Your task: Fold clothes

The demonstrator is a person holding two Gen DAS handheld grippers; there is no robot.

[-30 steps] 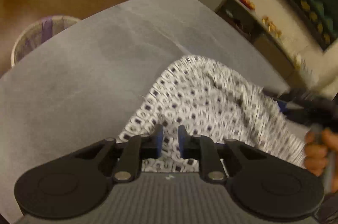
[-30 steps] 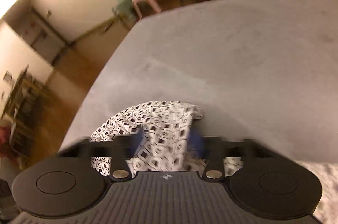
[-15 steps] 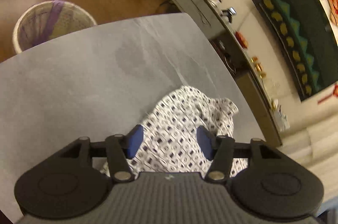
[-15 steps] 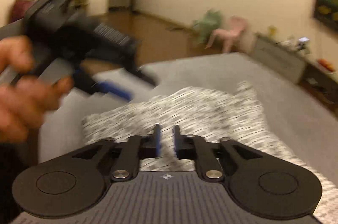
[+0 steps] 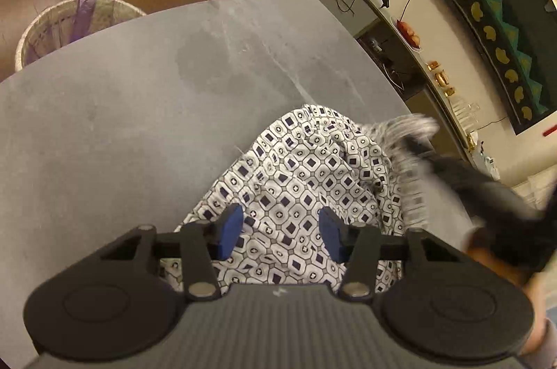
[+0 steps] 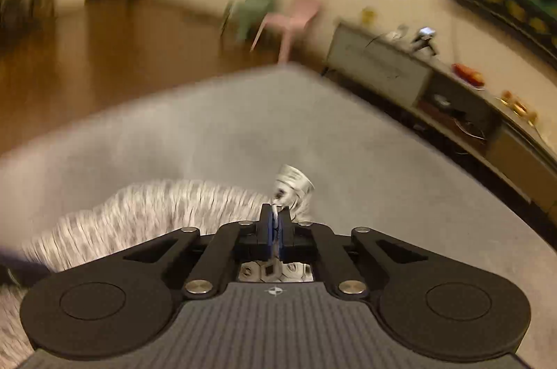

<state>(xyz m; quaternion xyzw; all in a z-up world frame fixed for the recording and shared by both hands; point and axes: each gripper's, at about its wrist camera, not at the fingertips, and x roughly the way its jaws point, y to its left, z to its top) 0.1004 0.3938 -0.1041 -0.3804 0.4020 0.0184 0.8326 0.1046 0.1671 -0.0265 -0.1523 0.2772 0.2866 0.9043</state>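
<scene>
Two grippers work one patterned garment (image 5: pixel 306 174) heaped on the grey table (image 5: pixel 139 111). The right gripper (image 6: pixel 276 226) is clamped on a pinch of its edge, likely to draw it flat. The left gripper (image 5: pixel 278 229) hangs over the cloth, its half-wide jaws narrowing, gripping nothing.

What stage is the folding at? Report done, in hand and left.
Done: nothing neat yet; the patterned garment lies rumpled on the grey table.
In hand: the right tool is shut on a fabric edge; the left tool straddles the cloth, jaws closing, pads not pressing.
Left: flatten, fold and square it.
</scene>
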